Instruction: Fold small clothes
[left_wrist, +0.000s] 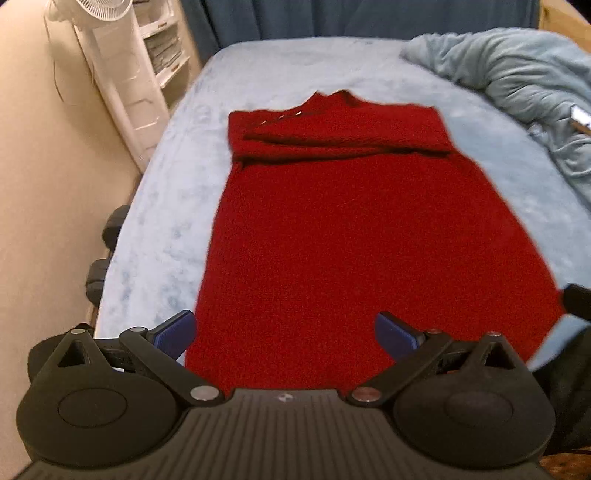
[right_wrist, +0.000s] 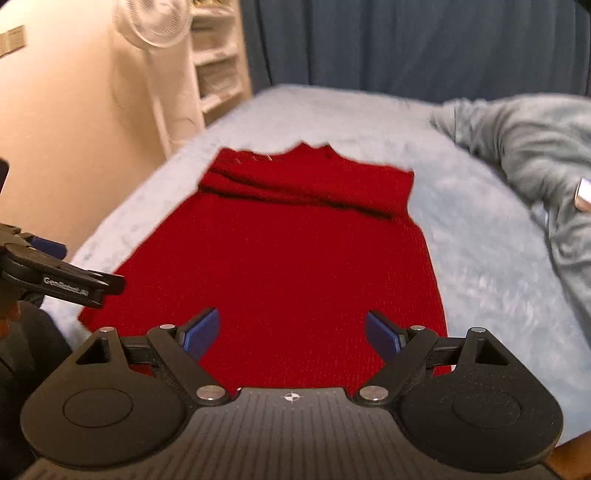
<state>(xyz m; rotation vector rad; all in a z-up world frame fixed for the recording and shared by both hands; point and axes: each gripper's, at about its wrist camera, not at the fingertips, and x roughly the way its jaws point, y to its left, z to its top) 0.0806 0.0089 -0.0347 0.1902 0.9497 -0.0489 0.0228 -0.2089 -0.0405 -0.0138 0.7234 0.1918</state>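
A bed covered with a pale blue fleece sheet fills the scene, with a dark blue curtain behind it, a white fan and white shelves along the left wall, and a rumpled grey-blue blanket heaped at the right. A red knitted garment is laid flat along the middle of the bed, collar at the far end. Its sleeves are seen folded across the chest as a band just below the collar, so the inward folds are judged done; the long body is not yet doubled over, and that is taken to be the step left.

The left gripper is held above the near hem with its blue fingers spread wide and nothing between them. The right gripper is likewise poised over the near hem, its fingers wide apart and empty. Neither hem corner is gripped. The near edge would probably need to be pinched at both corners and carried toward the collar.
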